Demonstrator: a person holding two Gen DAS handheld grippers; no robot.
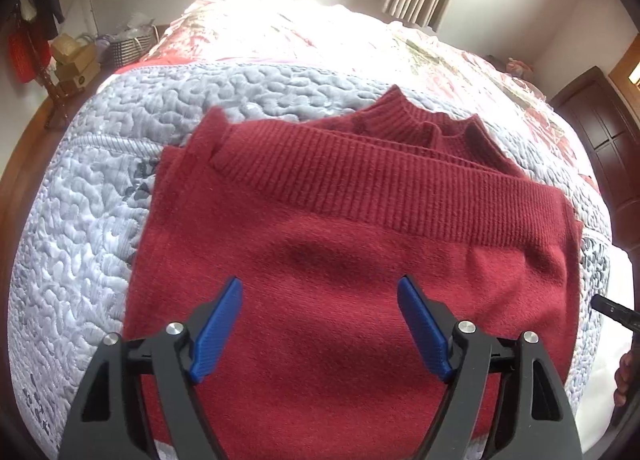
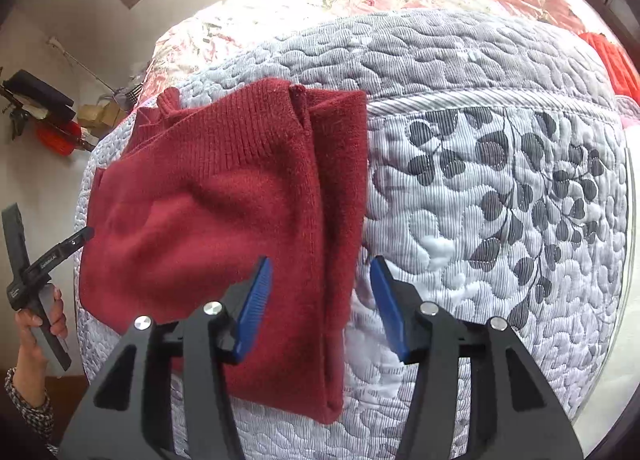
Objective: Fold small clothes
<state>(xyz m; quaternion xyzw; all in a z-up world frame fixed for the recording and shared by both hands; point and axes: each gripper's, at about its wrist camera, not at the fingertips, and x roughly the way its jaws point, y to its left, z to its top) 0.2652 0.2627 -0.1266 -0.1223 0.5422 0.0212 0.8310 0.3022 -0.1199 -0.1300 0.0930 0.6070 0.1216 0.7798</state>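
Low in the left wrist view, the left gripper (image 1: 320, 296) hangs spread and empty over the folded red sweater (image 1: 340, 244), which lies mid-frame on the grey quilt (image 1: 80, 220). The right gripper (image 2: 320, 280), also spread, straddles the sweater's right edge.

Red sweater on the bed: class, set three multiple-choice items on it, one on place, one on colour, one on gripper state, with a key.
1. Where does the red sweater lie?
A on the grey quilt
B on a chair
C on the floor

2. What colour are the gripper pads?
A green
B blue
C yellow

3. How does the left gripper stand?
A shut on a sleeve
B shut on nothing
C open above the sweater

Key: A, quilt shows all around it; B, both pads are blue; C, fingers are spread with nothing between.
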